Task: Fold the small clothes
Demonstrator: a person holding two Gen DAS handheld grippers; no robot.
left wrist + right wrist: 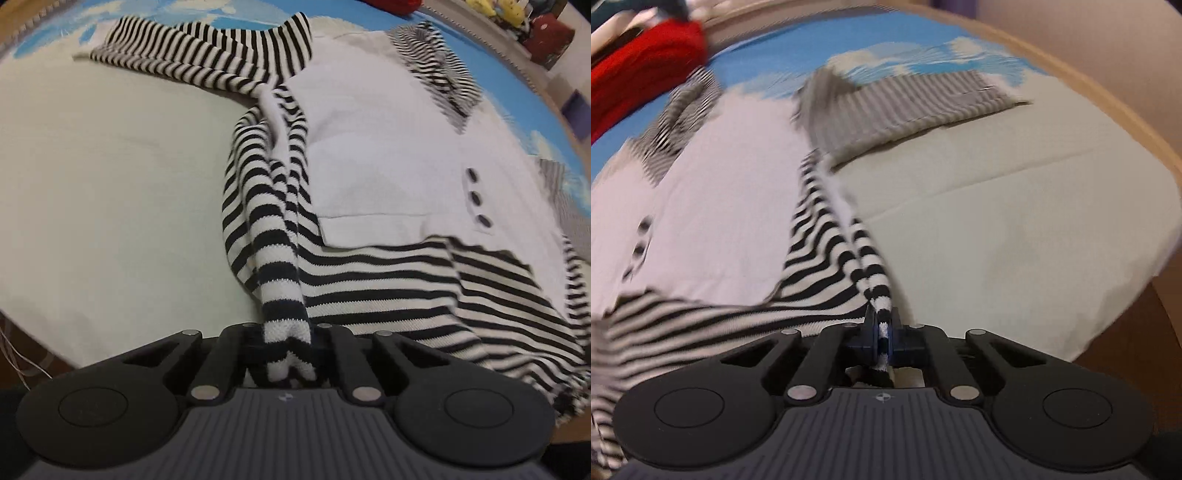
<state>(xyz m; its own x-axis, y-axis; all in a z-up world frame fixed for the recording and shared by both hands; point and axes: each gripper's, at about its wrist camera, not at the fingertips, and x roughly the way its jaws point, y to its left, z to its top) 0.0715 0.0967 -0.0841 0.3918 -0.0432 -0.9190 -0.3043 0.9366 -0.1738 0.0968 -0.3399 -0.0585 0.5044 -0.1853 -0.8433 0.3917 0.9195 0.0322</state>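
Note:
A small top with a white front panel (380,147), three dark buttons (476,199) and black-and-white striped sleeves and hem lies on a pale cloth-covered table (110,177). My left gripper (286,339) is shut on the bunched striped hem corner (280,288) on the garment's left side, lifting it. My right gripper (882,336) is shut on the striped hem corner (875,280) on the opposite side; the white panel (731,184) lies to its left. One striped sleeve (207,55) lies spread out at the far left, the other sleeve (916,99) at the far right.
A blue cloud-patterned sheet (798,48) covers the far part of the table. A red garment (646,62) lies at the far edge, and it also shows in the left wrist view (395,5). Toys and a red box (546,40) stand beyond. The table's wooden rim (1137,122) curves on the right.

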